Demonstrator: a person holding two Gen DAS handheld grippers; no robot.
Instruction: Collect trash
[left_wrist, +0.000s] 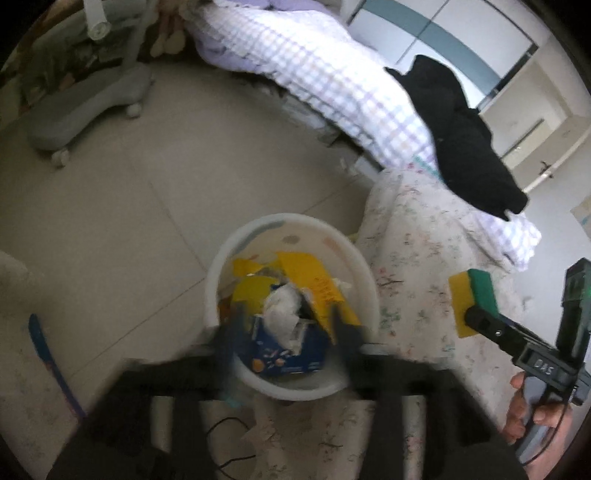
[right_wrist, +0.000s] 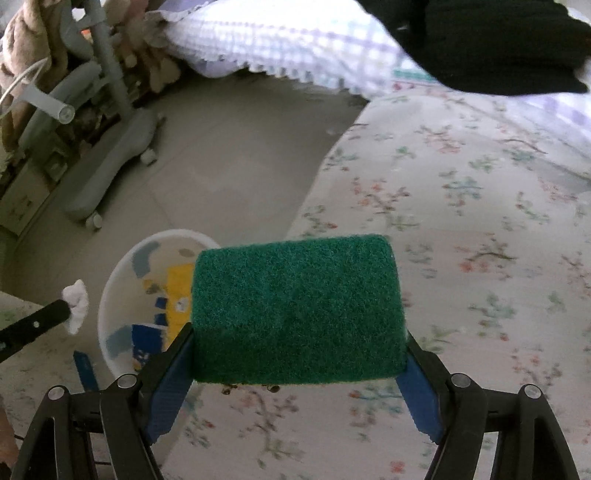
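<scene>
Left gripper (left_wrist: 288, 317): jaws released and standing apart, blurred, directly above the white bin (left_wrist: 236, 240). A crumpled white tissue (left_wrist: 282, 308) shows between the fingers with a gap on either side, over the trash; whether it rests on the pile or is in the air cannot be told. In the right wrist view the same tissue (right_wrist: 76, 304) sits at the tip of the one visible left finger, just left of the bin rim (right_wrist: 110, 280); contact unclear. Bin contents: yellow packaging (left_wrist: 314, 269) and a blue box (left_wrist: 284, 358). The bin stands on the tiled floor (left_wrist: 129, 203), touching the edge of the floral bed cover (right_wrist: 480, 221). Right gripper (right_wrist: 295, 332): clenched on a sponge (right_wrist: 295, 306), green scourer side toward the camera, blue pads pressed against both ends. The sponge is held over the bed cover, right of the bin. A hand (left_wrist: 528, 413) grips the right handle. A black garment (left_wrist: 465, 136) lies on the bed.
</scene>
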